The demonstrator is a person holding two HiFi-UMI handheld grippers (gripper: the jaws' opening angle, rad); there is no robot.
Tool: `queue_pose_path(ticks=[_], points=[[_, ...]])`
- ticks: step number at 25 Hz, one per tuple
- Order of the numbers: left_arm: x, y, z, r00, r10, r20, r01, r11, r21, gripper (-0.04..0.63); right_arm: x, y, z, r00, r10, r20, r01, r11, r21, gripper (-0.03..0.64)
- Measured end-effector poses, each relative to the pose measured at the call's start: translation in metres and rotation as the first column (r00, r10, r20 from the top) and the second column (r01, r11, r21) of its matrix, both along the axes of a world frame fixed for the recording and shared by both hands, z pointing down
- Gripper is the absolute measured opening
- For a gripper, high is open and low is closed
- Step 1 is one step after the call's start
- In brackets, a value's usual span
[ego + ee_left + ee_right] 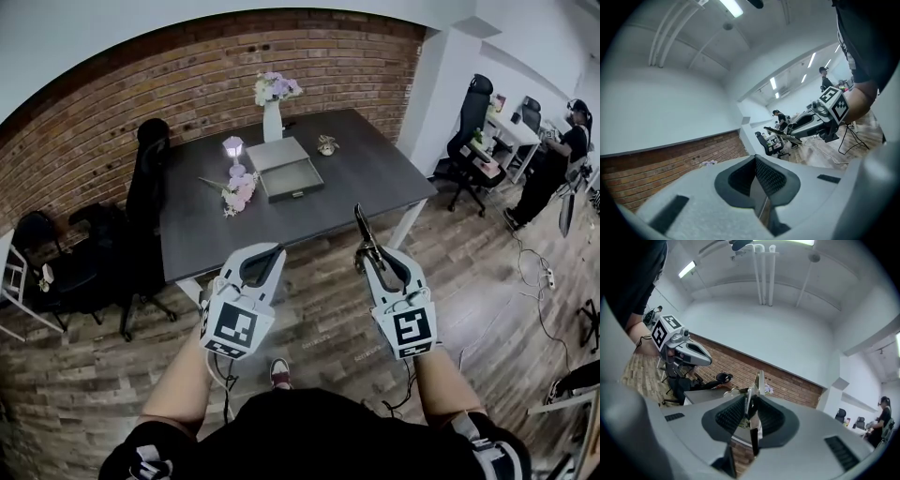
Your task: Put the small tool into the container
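Observation:
My right gripper (367,251) is shut on a small metal tool (363,228) that sticks up past its tips, held over the wooden floor in front of the table. In the right gripper view the tool (755,394) stands clamped between the pads, and that gripper (751,411) points toward the brick wall. My left gripper (265,258) is shut with nothing in it, level with the right one; its jaws (757,180) meet in the left gripper view. An open grey drawer-like container (290,176) lies on the dark table (366,173), well ahead of both grippers.
On the table stand a vase of flowers (274,105), a small lamp (232,148), a lying bouquet (238,193) and a small plant (326,144). Black office chairs (145,202) stand left of the table. A person (553,164) stands at far-right desks. Cables (539,272) lie on the floor.

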State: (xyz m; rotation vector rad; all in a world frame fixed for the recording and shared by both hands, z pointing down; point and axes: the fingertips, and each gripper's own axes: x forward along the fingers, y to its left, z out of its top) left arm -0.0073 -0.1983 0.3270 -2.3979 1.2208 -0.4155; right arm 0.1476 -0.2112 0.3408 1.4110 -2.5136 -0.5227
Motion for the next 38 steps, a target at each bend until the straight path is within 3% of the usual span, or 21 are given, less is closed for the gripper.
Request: queue_pose_path(ticks=[18, 29, 38], points=[[-0.086, -0.139, -0.011, 1.000, 0.003, -0.011, -0.003, 1.000, 0.023, 0.009, -0.088, -0.133, -0.019, 1.000, -0.004, -0.029, 0.004, 1.000, 0.024, 0.084], [-0.103, -0.165, -0.014, 0.999, 0.006, -0.042, -0.005, 1.000, 0.011, 0.009, -0.103, -0.152, -0.014, 1.000, 0.017, -0.024, -0.017, 1.000, 0.013, 0.084], [-0.102, -0.167, 0.012, 0.999, 0.008, -0.033, -0.009, 0.999, -0.051, 0.009, -0.095, -0.153, 0.006, 0.999, 0.041, -0.025, -0.042, 0.999, -0.034, 0.084]])
